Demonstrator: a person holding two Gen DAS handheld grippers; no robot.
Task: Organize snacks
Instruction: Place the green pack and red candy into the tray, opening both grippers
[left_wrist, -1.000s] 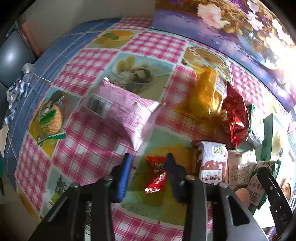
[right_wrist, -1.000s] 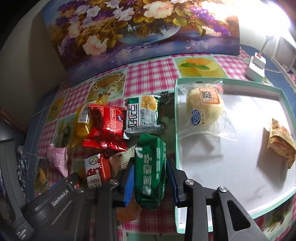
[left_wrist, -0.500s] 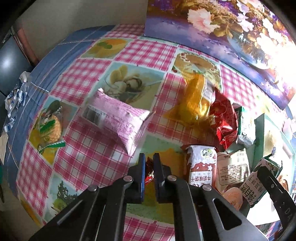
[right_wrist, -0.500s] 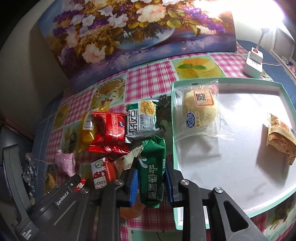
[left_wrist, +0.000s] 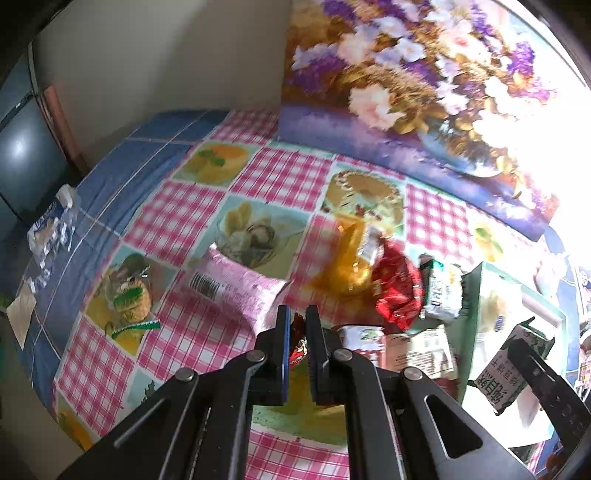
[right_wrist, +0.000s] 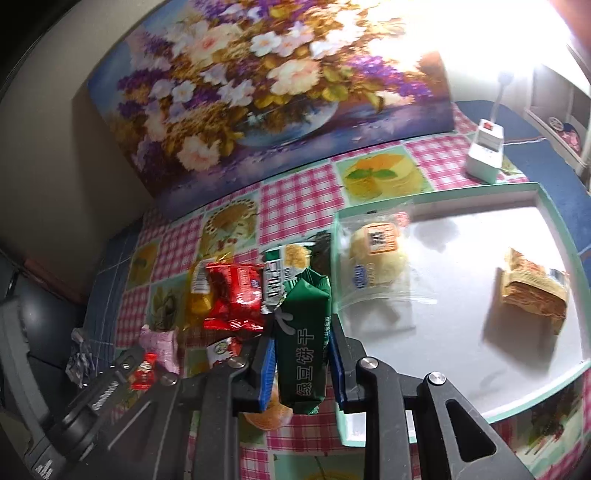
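My left gripper (left_wrist: 297, 341) is shut on a small red snack packet (left_wrist: 298, 347), lifted above the checked tablecloth; the packet also shows in the right wrist view (right_wrist: 144, 374). My right gripper (right_wrist: 301, 350) is shut on a green biscuit pack (right_wrist: 304, 336) and holds it raised at the left rim of the mint-edged tray (right_wrist: 561, 229). The green pack also shows in the left wrist view (left_wrist: 508, 373). In the tray lie a wrapped bun (right_wrist: 376, 262) and an orange-brown wrapped cake (right_wrist: 532, 288).
Left of the tray lie a pink pack (left_wrist: 236, 288), a yellow bag (left_wrist: 351, 258), a red bag (right_wrist: 234, 299), a grey-green pack (right_wrist: 286, 273), a red-white pack (left_wrist: 360, 338) and a beige pack (left_wrist: 421, 350). A flower painting (right_wrist: 266, 81) stands behind. A white adapter (right_wrist: 485, 155) sits at the back right.
My left gripper closed on the small red packet and lifted it off the cloth. My right gripper raised the green pack and moved it toward the tray's left rim.
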